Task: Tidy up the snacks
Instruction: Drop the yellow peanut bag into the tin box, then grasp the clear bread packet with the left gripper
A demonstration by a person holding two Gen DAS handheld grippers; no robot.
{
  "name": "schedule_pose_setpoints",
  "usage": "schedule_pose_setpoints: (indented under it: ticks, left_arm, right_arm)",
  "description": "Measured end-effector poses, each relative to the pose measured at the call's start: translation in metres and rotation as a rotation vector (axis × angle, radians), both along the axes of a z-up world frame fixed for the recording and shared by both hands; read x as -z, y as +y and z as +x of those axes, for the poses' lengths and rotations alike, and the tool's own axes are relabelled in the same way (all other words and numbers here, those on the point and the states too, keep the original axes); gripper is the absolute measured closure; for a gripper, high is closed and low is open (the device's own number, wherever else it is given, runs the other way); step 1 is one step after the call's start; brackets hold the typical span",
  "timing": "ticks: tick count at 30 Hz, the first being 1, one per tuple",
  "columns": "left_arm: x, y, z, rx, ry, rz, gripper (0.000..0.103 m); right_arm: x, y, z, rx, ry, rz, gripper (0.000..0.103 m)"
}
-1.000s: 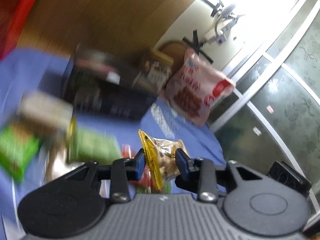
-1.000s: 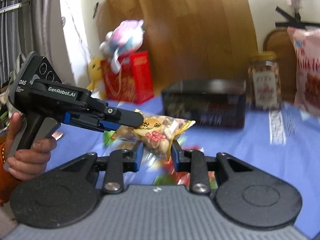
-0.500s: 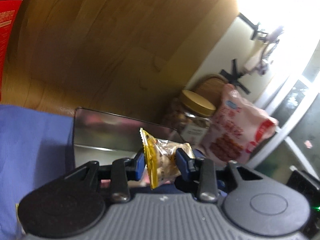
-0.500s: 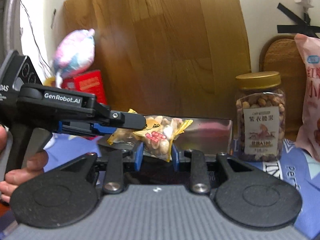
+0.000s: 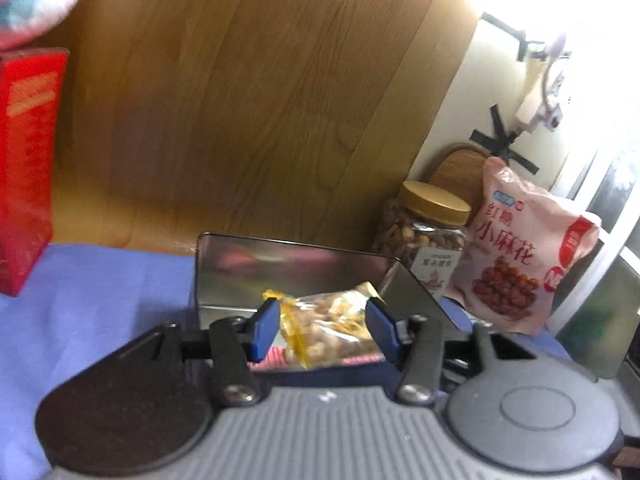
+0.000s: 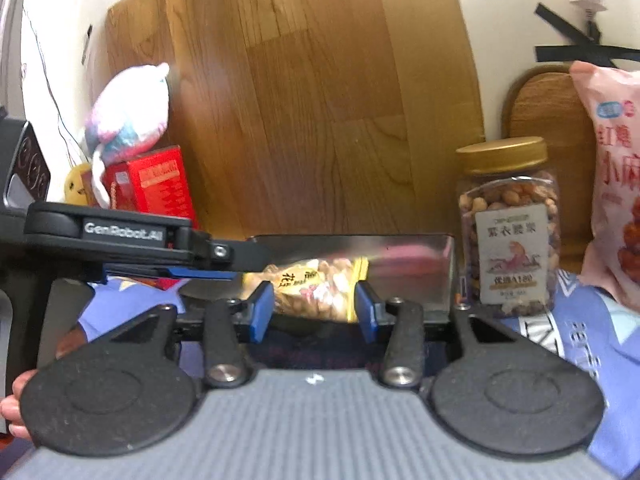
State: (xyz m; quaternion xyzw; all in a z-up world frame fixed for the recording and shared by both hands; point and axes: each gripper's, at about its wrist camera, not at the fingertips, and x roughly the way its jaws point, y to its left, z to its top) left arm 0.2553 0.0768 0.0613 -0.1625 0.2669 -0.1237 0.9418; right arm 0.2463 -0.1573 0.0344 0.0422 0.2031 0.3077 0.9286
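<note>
A yellow-edged clear packet of peanuts (image 5: 326, 326) lies in the open metal tin (image 5: 296, 256) on the blue cloth. My left gripper (image 5: 324, 330) is open, its blue pads on either side of the packet without touching it. In the right wrist view the packet (image 6: 314, 290) sits inside the tin (image 6: 416, 252). My right gripper (image 6: 314, 312) is open too, with its pads wide of the packet. The left gripper's body (image 6: 132, 240) reaches in from the left over the tin.
A peanut jar with a gold lid (image 6: 508, 224) and a pink snack bag (image 5: 524, 256) stand right of the tin. A red box (image 6: 154, 186) and a plush toy (image 6: 128, 112) stand at the left. A wooden panel stands behind.
Both grippers carried the packet over the tin and opened. The packet dropped from upright between the pads to lying flat in the tin.
</note>
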Motion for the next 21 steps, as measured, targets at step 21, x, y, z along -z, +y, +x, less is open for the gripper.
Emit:
schedule_pose_setpoints:
  ticks: [21]
  left_arm:
    - [0.033, 0.101, -0.093, -0.198, 0.131, -0.07, 0.039]
  right_arm:
    - [0.025, 0.073, -0.066, -0.191, 0.23, 0.052, 0.056]
